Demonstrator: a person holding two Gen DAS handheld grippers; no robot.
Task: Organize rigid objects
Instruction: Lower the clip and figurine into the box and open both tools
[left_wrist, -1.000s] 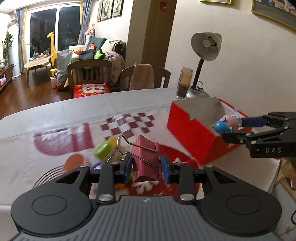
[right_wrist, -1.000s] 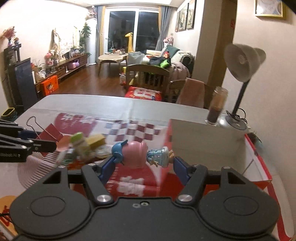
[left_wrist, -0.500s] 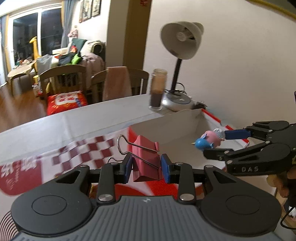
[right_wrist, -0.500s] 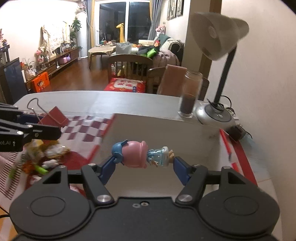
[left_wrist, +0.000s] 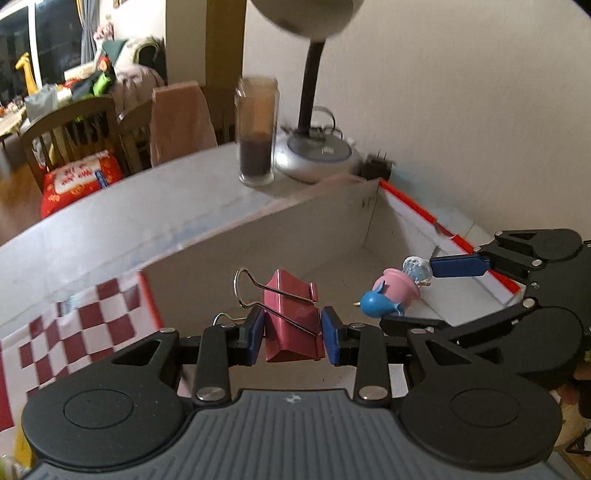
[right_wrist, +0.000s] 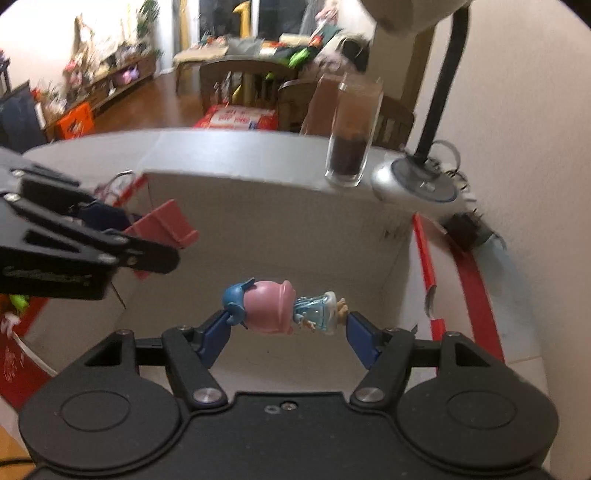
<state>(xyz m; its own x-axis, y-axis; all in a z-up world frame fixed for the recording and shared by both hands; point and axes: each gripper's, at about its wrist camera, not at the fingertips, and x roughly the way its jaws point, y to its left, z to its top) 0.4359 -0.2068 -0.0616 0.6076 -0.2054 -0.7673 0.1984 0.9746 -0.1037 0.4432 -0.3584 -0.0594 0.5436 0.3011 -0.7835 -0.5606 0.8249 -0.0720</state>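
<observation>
My left gripper (left_wrist: 292, 334) is shut on a red binder clip (left_wrist: 291, 321) with wire handles and holds it over the open red cardboard box (left_wrist: 258, 258). My right gripper (right_wrist: 286, 326) is shut on a small toy figure (right_wrist: 280, 312) with a pink head, blue cap and pale blue body, held sideways above the box's white inside (right_wrist: 280, 229). The toy figure (left_wrist: 395, 291) and the right gripper (left_wrist: 432, 291) show at the right in the left wrist view. The clip (right_wrist: 166, 225) and the left gripper (right_wrist: 110, 236) show at the left in the right wrist view.
A tall glass with dark contents (left_wrist: 256, 129) and a desk lamp base (left_wrist: 317, 153) stand just beyond the box's far wall, near the room wall. A checkered cloth (left_wrist: 74, 332) lies to the left of the box. Chairs (left_wrist: 74, 129) stand past the table's far edge.
Both grippers have moved right and forward with their objects, from beside the box to over its inside. The glass and lamp are now much nearer.
</observation>
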